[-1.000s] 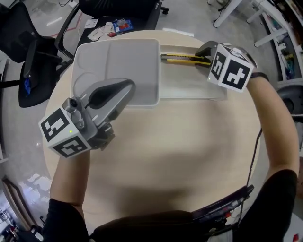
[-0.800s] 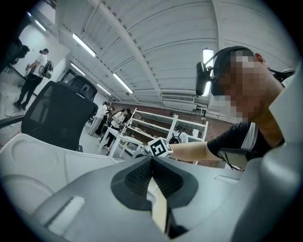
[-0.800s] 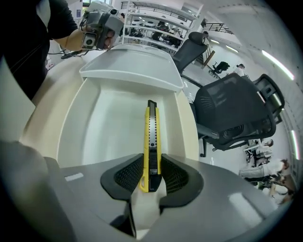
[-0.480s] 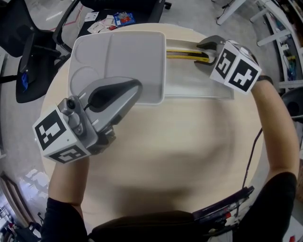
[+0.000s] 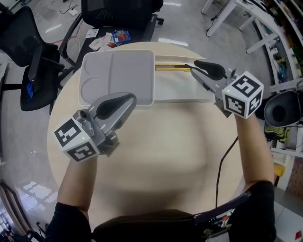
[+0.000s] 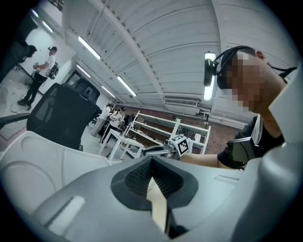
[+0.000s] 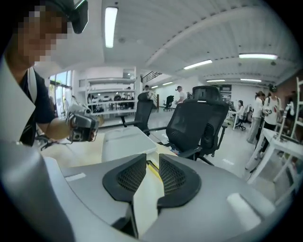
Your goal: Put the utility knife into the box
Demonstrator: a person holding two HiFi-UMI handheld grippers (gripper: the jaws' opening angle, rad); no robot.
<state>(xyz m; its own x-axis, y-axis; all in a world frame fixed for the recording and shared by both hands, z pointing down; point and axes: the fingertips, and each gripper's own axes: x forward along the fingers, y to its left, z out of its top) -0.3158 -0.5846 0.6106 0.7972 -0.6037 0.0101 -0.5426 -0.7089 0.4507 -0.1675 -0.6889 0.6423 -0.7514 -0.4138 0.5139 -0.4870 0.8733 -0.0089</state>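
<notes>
Round beige surface (image 5: 156,156) with office chairs (image 5: 118,9) on the floor behind it. The yellow utility knife (image 5: 170,68) is lying in the clear box (image 5: 182,93), up along its far side, right beside a grey tray (image 5: 118,71). The right gripper (image 5: 193,67) hovers above the knife's end, jaws about halfway apart with nothing between them, and they've just been closing. The left gripper (image 5: 130,98) hangs over the tray's near edge, jaws shut at the tips, empty.
</notes>
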